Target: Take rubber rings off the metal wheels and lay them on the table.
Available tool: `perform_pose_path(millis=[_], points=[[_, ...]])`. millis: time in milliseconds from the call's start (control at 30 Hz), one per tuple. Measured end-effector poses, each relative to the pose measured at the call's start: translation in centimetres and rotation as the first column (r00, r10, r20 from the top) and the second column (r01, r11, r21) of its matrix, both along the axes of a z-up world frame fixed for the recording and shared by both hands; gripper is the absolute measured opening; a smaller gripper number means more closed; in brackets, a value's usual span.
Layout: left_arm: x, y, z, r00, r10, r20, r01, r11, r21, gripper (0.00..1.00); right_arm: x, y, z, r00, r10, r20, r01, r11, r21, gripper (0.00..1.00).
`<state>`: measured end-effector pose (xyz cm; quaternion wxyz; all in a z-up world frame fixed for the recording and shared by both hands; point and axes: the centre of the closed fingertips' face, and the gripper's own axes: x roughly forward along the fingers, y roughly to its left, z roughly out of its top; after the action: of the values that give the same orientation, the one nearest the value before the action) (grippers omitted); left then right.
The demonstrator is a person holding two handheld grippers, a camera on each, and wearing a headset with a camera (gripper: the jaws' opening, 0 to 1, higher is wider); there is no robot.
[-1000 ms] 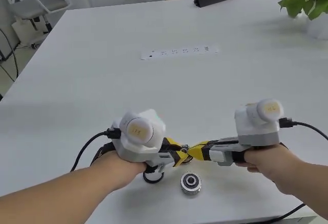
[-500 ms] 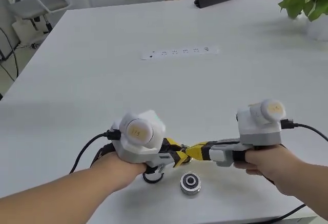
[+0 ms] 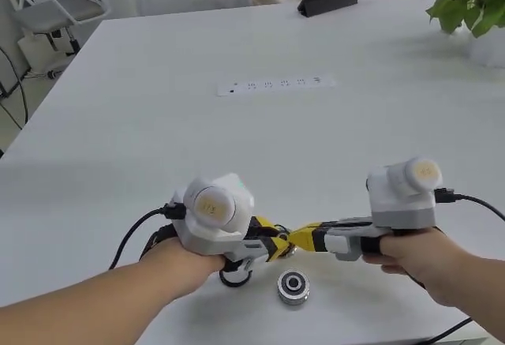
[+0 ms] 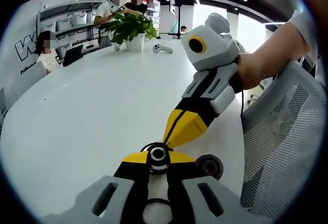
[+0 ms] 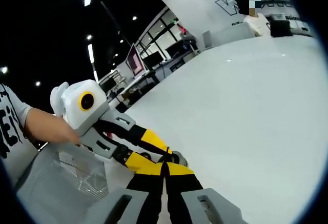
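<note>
At 6 o'clock in the head view, the person is holding both tools low over the white table (image 3: 158, 132). The left gripper (image 3: 276, 240) is pointing toward 3 o'clock and the right gripper (image 3: 295, 238) toward 9 o'clock, their yellow tips meeting nose to nose. Just below them a second wheel (image 3: 293, 286) is lying flat on the table. A loose black ring (image 3: 233, 275) is lying at its 9 o'clock, partly under the left gripper. A power strip (image 3: 276, 84) is sitting well apart toward 12 o'clock.

In the left gripper view, the left jaws at 6 o'clock are clenching a metal wheel (image 4: 158, 155) that is wearing a black rubber ring (image 4: 145, 148). The right gripper is reaching in from 2 o'clock, jaws pressed together, its tip touching the ring's upper rim and seemingly nipping it. The second wheel is resting just beside, at 5 o'clock.

In the right gripper view, the right jaws are rising at 6 o'clock, closed to a hairline. The left gripper is coming in from 9 o'clock, with the metal wheel showing at the meeting tips.
</note>
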<state>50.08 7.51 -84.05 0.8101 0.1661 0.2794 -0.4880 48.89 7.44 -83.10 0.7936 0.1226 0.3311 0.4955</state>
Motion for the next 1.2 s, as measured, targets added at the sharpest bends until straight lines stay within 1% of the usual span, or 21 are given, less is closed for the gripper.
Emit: perform_pose_path(millis=[200,367,467,533,667,767,933,1033,1200], points=[[0.0,0.0,0.0,1.000,-0.013,0.011,0.013,1.000,-0.003,0.07,0.2,-0.3,-0.2,1.000,-0.005,0.004,0.005,1.000,-0.012,0.00],[-0.1,-0.1,0.1,1.000,-0.020,0.011,0.020,1.000,-0.004,0.08,0.3,-0.3,-0.3,1.000,-0.007,0.000,0.007,1.000,-0.011,0.00],[-0.2,-0.1,0.1,1.000,-0.024,0.003,0.024,1.000,-0.010,0.10,0.4,-0.4,-0.3,1.000,-0.009,0.003,0.009,1.000,-0.011,0.00],[-0.2,-0.1,0.1,1.000,-0.028,0.007,0.028,1.000,-0.007,0.11,0.5,-0.4,-0.3,1.000,-0.011,0.004,0.011,1.000,-0.010,0.00],[-0.1,0.0,0.7,1.000,-0.021,0.006,0.022,0.999,-0.028,0.11,0.5,-0.4,-0.3,1.000,-0.010,0.003,0.010,1.000,-0.008,0.00],[-0.2,0.1,1.1,1.000,-0.027,0.008,0.028,0.999,-0.034,0.12,0.5,-0.4,-0.2,1.000,-0.011,0.004,0.012,1.000,-0.002,0.00],[-0.7,0.6,1.7,0.999,-0.037,0.013,0.038,0.998,-0.045,0.15,0.7,-0.6,0.1,1.000,-0.020,0.002,0.020,1.000,0.009,0.00],[-0.8,1.1,2.4,1.000,-0.029,0.013,0.030,0.997,-0.069,0.16,0.8,-0.7,0.2,1.000,-0.023,0.003,0.023,1.000,0.014,0.00],[-1.0,1.7,3.4,1.000,-0.021,0.022,0.023,0.995,-0.093,0.19,0.7,-0.6,0.8,1.000,-0.021,0.002,0.021,0.999,0.030,0.00]])
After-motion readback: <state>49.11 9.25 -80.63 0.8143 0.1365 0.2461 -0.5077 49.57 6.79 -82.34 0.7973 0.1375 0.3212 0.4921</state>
